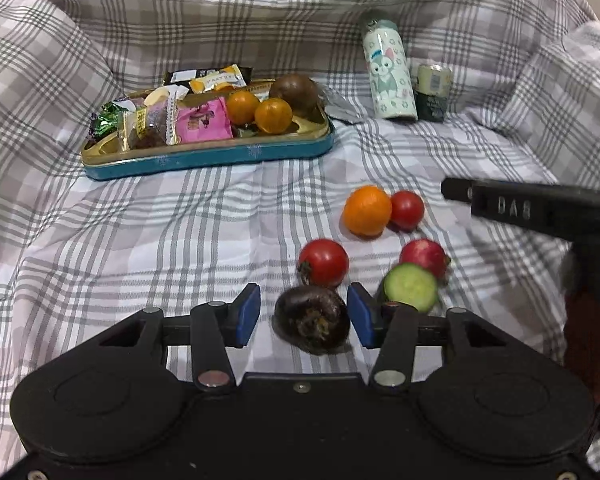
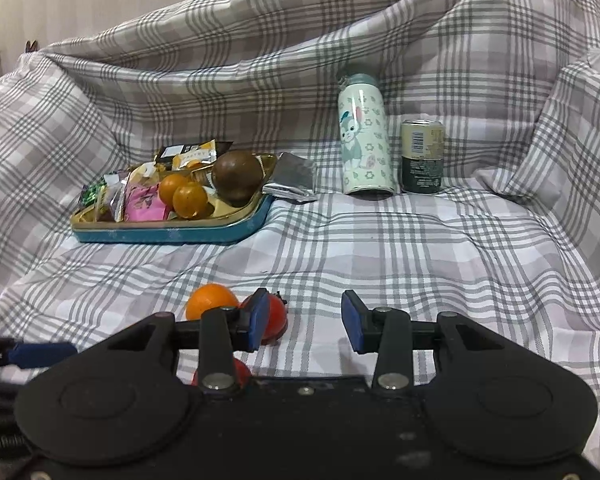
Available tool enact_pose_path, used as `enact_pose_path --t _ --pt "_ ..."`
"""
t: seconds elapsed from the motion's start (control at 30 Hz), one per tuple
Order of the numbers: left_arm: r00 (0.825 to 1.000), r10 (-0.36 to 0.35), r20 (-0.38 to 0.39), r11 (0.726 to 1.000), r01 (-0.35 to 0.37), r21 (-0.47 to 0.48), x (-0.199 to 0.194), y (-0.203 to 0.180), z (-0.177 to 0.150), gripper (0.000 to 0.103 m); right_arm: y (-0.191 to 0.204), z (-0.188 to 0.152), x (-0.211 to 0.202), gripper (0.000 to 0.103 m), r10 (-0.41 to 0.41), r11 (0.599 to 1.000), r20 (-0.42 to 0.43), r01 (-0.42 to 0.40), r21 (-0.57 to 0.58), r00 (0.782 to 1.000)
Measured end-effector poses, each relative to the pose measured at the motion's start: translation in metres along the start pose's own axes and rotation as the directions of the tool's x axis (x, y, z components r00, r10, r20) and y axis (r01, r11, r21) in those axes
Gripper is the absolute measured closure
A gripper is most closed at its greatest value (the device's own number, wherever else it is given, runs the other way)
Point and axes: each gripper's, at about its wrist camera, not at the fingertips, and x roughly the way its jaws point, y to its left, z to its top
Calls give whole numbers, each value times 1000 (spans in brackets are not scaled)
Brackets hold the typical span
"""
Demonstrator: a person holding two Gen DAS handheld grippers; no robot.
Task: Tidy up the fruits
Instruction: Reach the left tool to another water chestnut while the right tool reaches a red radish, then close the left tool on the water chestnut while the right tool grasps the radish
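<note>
1. While the left gripper (image 1: 304, 315) stands with its blue pads wide apart, a dark purple-brown fruit (image 1: 312, 318) lies on the checked cloth (image 1: 180, 240) between them; a gap shows on the left side, and contact on the right cannot be told.
2. Only the left wrist view shows what is just beyond it — a red tomato (image 1: 324, 262), a cut cucumber piece (image 1: 411, 287) with its pale face toward the camera, and a red fruit (image 1: 424, 254) touching the cucumber from behind.
3. Farther on, an orange (image 1: 367, 211) and a second tomato (image 1: 407, 210) sit touching; both views show this pair.
4. Seen in its own view, the right gripper (image 2: 305, 322) has its jaws apart with bare cloth between them, the second tomato behind its left finger. In the left view its black finger reads "DAS".
5. Beyond, a teal-walled tin (image 1: 208, 158) holds two small oranges (image 1: 273, 115), a brown round fruit (image 1: 295, 90) and wrapped snacks — one yellow packet (image 1: 216, 79) bears lettering too small to read.
6. A silver foil packet (image 2: 292, 178) beside the tin shows plainly only in the right view.
7. Farthest, a bottle (image 1: 389, 76) printed with a cartoon cat stands just beside a small can (image 1: 433, 93); the can's text is illegible.
</note>
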Motion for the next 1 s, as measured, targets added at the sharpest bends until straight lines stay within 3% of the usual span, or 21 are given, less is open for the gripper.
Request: enact_pose_path --t 0.13,0.33,0.5,0.6,0.8,1.0 --pt "1000 20 -13 1000 -20 19 -2 -1 -7 45 -2 0 -2 61 2 1000 6 -2 9 1000" --pt "996 87 33 996 -87 2 -10 8 -5 45 -3 0 -5 61 9 1000 16 -9 17 1000" --pt "985 161 69 986 -158 -43 -9 27 6 46 -3 0 -6 61 12 1000 17 -12 15 1000" --pt "978 202 51 976 -198 -87 -2 41 10 46 -2 -1 -6 61 13 1000 18 -13 9 1000" --pt "979 194 55 974 -185 -133 -6 54 7 47 -1 -3 -7 61 13 1000 18 -12 -7 1000" --pt "988 141 66 990 -139 -35 -7 36 -1 47 2 -4 -8 61 28 999 14 -27 -30 1000"
